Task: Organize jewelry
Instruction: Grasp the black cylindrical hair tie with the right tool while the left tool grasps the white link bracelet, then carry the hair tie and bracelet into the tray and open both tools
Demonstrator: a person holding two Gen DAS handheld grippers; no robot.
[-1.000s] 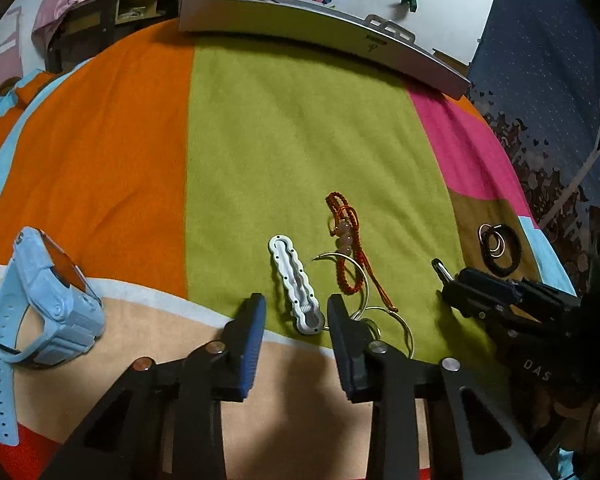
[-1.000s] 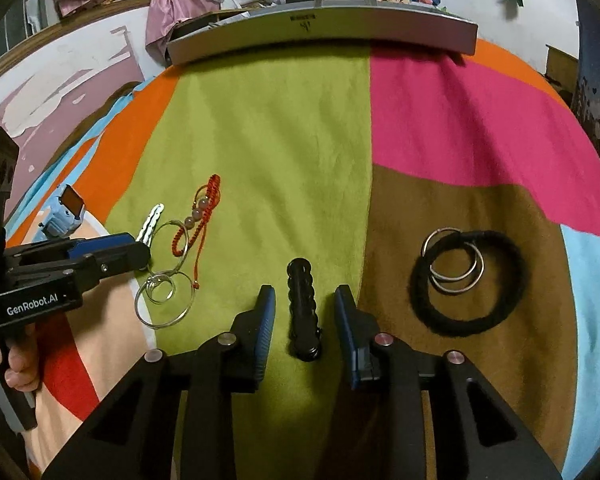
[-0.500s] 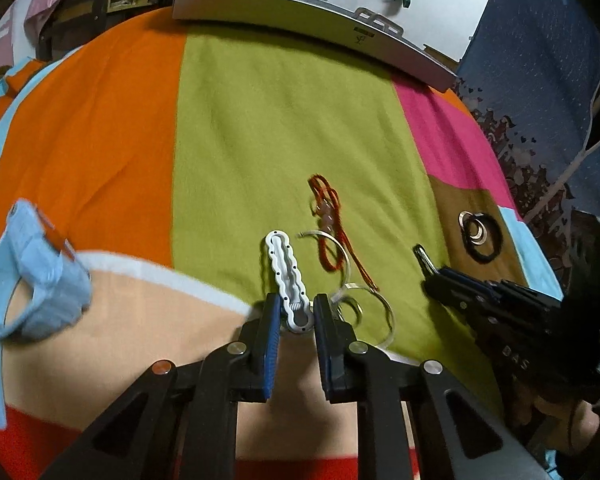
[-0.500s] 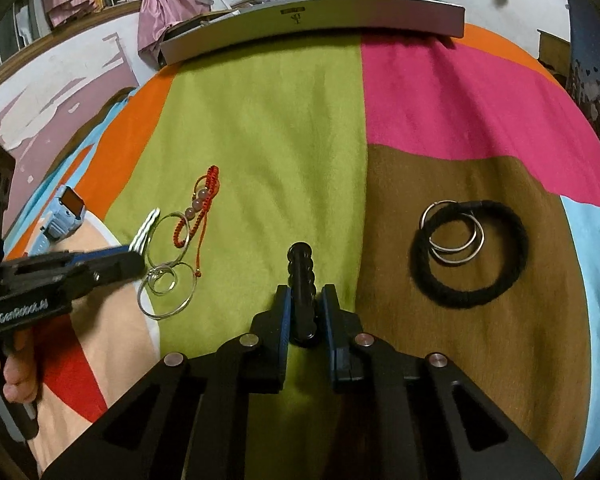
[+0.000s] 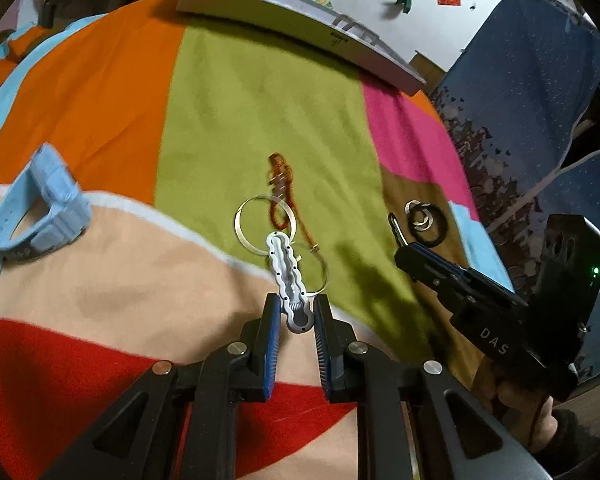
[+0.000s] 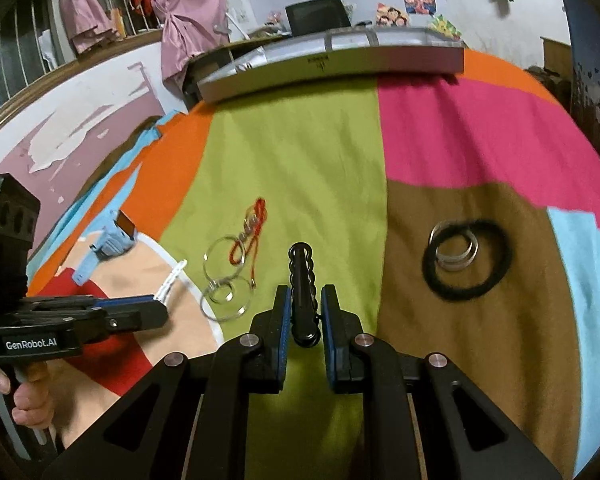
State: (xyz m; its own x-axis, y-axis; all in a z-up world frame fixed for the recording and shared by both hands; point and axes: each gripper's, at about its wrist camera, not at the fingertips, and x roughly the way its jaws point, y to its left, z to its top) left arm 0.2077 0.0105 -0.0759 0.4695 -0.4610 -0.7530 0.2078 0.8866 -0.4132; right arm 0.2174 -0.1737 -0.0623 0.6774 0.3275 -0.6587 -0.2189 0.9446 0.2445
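Note:
My left gripper (image 5: 296, 312) is shut on a white wavy hair clip (image 5: 287, 276), held a little above the colourful blanket (image 5: 260, 112). My right gripper (image 6: 305, 312) is shut on a black wavy hair clip (image 6: 302, 280), also raised. In the right wrist view the left gripper (image 6: 156, 312) shows at the left with the white clip (image 6: 172, 280) sticking out. A red cord bracelet (image 5: 282, 184) and thin silver hoops (image 5: 260, 216) lie on the green patch. A black hair tie (image 6: 468, 260) with silver rings (image 6: 454, 248) inside it lies on the brown patch.
A light blue watch (image 5: 40, 208) lies at the left on the blanket. A long grey open case (image 6: 332, 64) stands across the far edge. A hand (image 6: 24, 400) holds the left gripper's handle. A dark blue curtain (image 5: 532, 112) hangs to the right.
Both grippers closed on their clips, the white one left and the black one right, and have lifted them off the blanket. The hoops shifted slightly.

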